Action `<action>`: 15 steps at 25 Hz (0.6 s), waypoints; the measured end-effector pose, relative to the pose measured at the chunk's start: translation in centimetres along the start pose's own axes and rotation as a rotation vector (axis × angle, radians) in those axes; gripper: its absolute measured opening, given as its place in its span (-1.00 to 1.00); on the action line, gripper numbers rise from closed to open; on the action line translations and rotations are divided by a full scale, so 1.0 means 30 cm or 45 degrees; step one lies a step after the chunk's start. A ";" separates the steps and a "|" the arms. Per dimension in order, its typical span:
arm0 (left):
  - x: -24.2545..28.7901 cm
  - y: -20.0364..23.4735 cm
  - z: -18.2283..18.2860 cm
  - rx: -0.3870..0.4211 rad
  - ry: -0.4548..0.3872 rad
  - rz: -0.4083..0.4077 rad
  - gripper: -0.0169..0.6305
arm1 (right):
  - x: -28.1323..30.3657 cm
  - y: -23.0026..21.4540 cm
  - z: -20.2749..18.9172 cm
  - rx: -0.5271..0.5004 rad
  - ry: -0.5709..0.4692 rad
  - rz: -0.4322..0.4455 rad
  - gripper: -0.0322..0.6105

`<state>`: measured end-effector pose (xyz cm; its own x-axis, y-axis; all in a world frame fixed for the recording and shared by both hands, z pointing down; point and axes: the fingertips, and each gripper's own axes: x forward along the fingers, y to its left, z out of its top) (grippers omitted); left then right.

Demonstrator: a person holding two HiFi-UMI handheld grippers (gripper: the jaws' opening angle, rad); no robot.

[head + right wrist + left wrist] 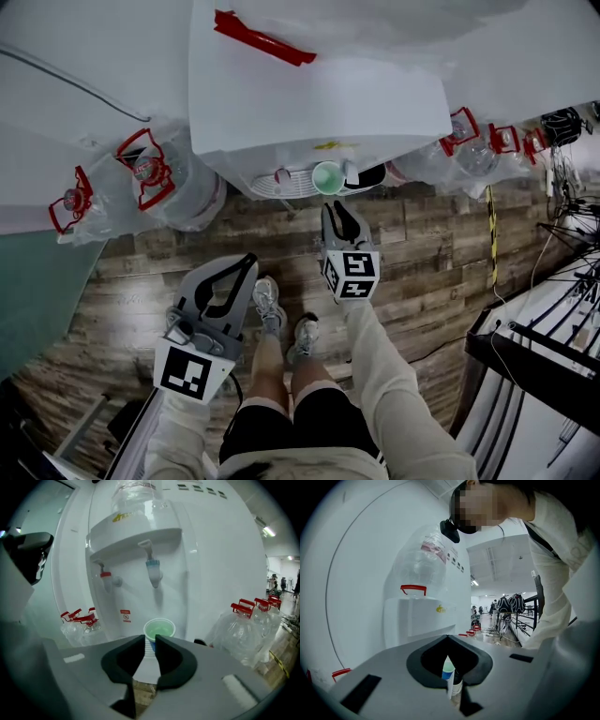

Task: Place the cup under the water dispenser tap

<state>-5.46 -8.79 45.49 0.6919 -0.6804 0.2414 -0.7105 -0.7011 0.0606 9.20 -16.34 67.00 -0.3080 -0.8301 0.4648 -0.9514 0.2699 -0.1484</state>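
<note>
Over the plank floor (441, 253), left tongs (246, 264) pressed together; right tongs (339, 210) narrowly spread near cup (328, 176).

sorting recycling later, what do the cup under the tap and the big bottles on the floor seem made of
Cup: probably thin plastic, possibly coated paper; smooth pale green inside, ribbed white wall.
Bottles: clear plastic, judging by the see-through, glossy walls; their red handles look like plastic too.
</note>
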 end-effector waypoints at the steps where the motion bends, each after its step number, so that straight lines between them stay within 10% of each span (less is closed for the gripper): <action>1: 0.001 -0.011 0.011 0.003 -0.005 -0.004 -0.93 | -0.019 0.004 0.016 -0.010 -0.010 0.009 -0.74; 15: -0.066 -0.137 0.205 -0.010 -0.072 -0.003 -0.93 | -0.322 0.071 0.247 -0.135 -0.093 0.045 -0.87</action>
<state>-3.14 -5.87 38.81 0.6996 -0.6899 0.1862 -0.7097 -0.7012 0.0686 10.14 -11.36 55.72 -0.3445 -0.8515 0.3953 -0.9355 0.3466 -0.0687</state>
